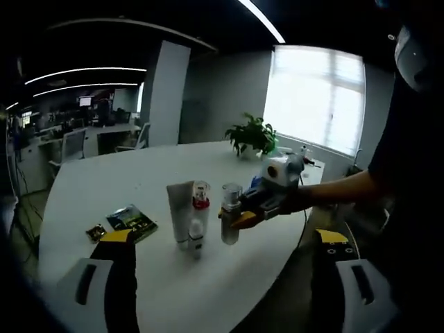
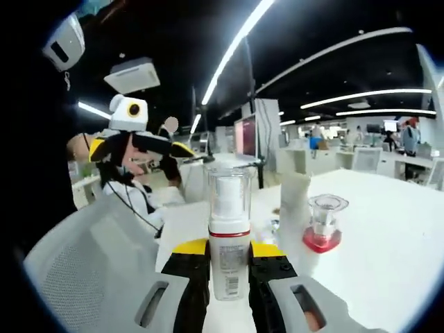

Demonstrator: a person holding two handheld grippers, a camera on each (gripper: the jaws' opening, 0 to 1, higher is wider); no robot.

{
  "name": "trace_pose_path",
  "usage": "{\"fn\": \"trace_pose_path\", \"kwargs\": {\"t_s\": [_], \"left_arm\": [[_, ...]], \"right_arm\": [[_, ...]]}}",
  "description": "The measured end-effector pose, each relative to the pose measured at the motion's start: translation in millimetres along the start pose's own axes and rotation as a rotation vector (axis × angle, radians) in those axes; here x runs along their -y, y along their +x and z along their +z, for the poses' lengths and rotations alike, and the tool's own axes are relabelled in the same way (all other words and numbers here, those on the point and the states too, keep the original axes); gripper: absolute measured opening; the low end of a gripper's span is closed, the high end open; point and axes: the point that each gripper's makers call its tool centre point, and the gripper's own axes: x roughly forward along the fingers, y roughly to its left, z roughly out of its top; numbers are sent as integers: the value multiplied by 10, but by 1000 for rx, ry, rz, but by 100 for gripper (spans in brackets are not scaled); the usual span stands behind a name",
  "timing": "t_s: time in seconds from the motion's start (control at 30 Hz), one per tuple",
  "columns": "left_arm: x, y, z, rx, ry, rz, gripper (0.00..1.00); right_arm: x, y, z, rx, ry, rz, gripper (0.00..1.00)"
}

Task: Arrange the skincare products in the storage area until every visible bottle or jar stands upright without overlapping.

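The right tool point(image 2: 229, 267) squeezes a white pump bottle with a clear cap point(image 2: 228, 239), upright on the round white table point(image 1: 104, 187). Just beside that bottle stand a white squeeze tube point(image 1: 180, 211) and a clear bottle with a red band point(image 1: 200, 205). The left tool point(image 1: 229, 239) is spread wide, holding nothing.

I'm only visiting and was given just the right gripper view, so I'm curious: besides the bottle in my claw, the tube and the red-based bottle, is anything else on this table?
Observer: Yes, a flat green packet lies on the round white table, apart from the bottles.
Operator: Any more bottles?
Observer: A small white bottle stands by the white squeeze tube, on the side facing the left camera.
Operator: Anything behind them?
Observer: A leafy green potted plant sits at the table's far edge, towards the bright window.
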Motion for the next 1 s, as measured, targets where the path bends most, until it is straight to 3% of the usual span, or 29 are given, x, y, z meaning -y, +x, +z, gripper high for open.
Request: {"fn": "trace_pose_path", "kwargs": {"t_s": [0.37, 0.63, 0.93, 1.0], "left_arm": [[-200, 214, -198, -9, -28, 32, 98], [-270, 339, -263, -21, -30, 47, 98], [-297, 415, -355, -36, -42, 47, 97], [-292, 435, -378, -45, -40, 50, 97]], "right_arm": [[271, 132, -326, -2, -4, 0, 12], [329, 164, -580, -10, -15, 3, 12], [366, 204, -645, 9, -53, -7, 12], [383, 204, -688, -12, -97, -17, 12]]}}
